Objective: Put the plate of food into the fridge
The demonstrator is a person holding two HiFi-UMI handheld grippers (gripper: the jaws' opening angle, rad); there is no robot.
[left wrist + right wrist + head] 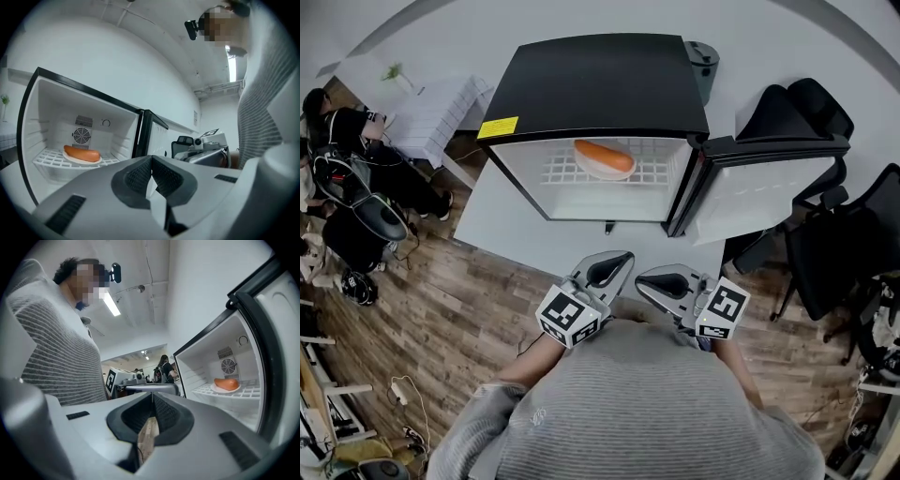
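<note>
A black mini fridge (pixel 600 84) stands on a white table (pixel 502 220), its door (pixel 769 183) swung open to the right. Inside, the white plate of orange sausage-like food (pixel 602 161) sits on the white wire shelf (pixel 661 167). The left tongs (pixel 151 159) and right tongs (pixel 152 397) are both closed on nothing, near the person's grey striped sweater (pixel 656 403). Brown wood-plank floor (pixel 459 319) surrounds the table; black office chairs (pixel 806 112) stand at the right.
</note>
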